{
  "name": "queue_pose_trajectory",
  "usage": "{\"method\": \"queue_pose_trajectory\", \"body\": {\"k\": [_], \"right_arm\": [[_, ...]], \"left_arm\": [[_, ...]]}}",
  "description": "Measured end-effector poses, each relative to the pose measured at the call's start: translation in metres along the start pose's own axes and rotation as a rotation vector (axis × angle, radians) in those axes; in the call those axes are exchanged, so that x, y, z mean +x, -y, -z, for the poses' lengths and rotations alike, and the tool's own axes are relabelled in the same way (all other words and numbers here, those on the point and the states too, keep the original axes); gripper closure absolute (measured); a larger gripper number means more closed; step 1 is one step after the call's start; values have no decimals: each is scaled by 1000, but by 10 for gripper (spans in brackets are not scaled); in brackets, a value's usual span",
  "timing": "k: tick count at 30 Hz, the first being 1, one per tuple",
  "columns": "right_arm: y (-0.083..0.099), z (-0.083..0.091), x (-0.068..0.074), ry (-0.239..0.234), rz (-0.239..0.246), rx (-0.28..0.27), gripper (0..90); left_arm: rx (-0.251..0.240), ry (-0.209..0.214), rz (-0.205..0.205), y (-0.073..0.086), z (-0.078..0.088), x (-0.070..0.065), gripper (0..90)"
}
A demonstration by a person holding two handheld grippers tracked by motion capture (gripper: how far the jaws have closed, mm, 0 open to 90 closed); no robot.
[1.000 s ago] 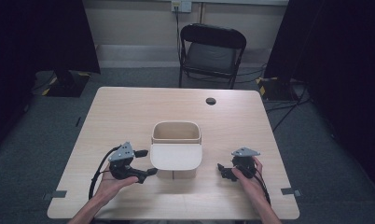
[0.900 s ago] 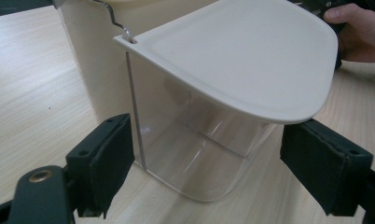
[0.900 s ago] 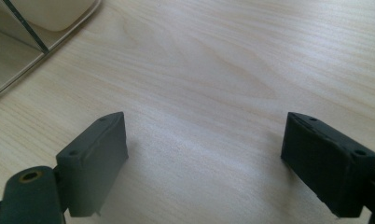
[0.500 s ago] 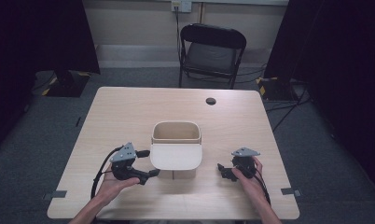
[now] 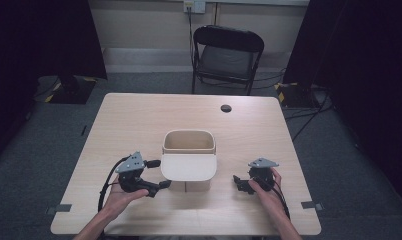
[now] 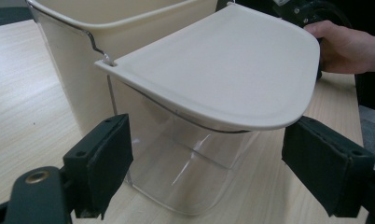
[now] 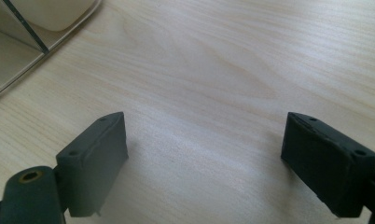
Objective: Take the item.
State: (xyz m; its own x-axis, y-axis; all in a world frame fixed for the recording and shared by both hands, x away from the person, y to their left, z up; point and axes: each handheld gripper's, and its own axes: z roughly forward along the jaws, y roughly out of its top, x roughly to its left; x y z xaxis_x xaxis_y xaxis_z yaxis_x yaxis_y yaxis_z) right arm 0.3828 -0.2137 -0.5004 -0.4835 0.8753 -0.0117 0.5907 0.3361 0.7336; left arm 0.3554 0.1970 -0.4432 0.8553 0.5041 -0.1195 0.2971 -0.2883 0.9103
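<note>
Dark curtains and a folding chair [image 5: 228,56] fill the top of the high view, and below them our pale wooden table [image 5: 139,125] takes up the middle of the frame. At its centre sits the bin [image 5: 189,142], cream-coloured, with its lid [image 5: 189,167] swung out flat toward the bottom of the frame, over a clear front section. We hold the left gripper [image 5: 156,175] just beside the lid's left edge, jaws wide apart and empty, pointing right at the lid; we judge this placing lines the pads up to take the lid's rim and swing it. The right gripper [image 5: 237,181] rests low at the lower right of the table, a little apart from the bin, also spread wide and holding nothing; it looks parked there to stay out of the lid's way. The left gripper view gives what the high view cannot: the lid [image 6: 223,65] hangs on a thin wire hinge [image 6: 94,44] at the upper left, the clear wall [image 6: 185,158] under it is see-through down to the table, and the lid's rounded edge sits between and above the two pads [image 6: 101,163], not touching either. The right gripper view shows bare wood grain between its pads [image 7: 94,158], with only a corner of the bin [image 7: 50,11] at the upper left.
</note>
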Motion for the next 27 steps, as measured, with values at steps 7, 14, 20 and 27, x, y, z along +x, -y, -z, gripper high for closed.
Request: {"method": "queue_pose_trajectory", "body": {"k": [7, 14, 20, 27], "right_arm": [[0, 0, 0, 0, 0, 0, 137], [0, 0, 0, 0, 0, 0, 137], [0, 0, 0, 0, 0, 0, 137], [0, 0, 0, 0, 0, 0, 137]], "left_arm": [[0, 4, -3, -3, 2, 0, 162], [-17, 6, -10, -3, 2, -2, 174], [-24, -4, -8, -5, 2, -3, 176], [-40, 7, -4, -6, 3, -3, 176]]}}
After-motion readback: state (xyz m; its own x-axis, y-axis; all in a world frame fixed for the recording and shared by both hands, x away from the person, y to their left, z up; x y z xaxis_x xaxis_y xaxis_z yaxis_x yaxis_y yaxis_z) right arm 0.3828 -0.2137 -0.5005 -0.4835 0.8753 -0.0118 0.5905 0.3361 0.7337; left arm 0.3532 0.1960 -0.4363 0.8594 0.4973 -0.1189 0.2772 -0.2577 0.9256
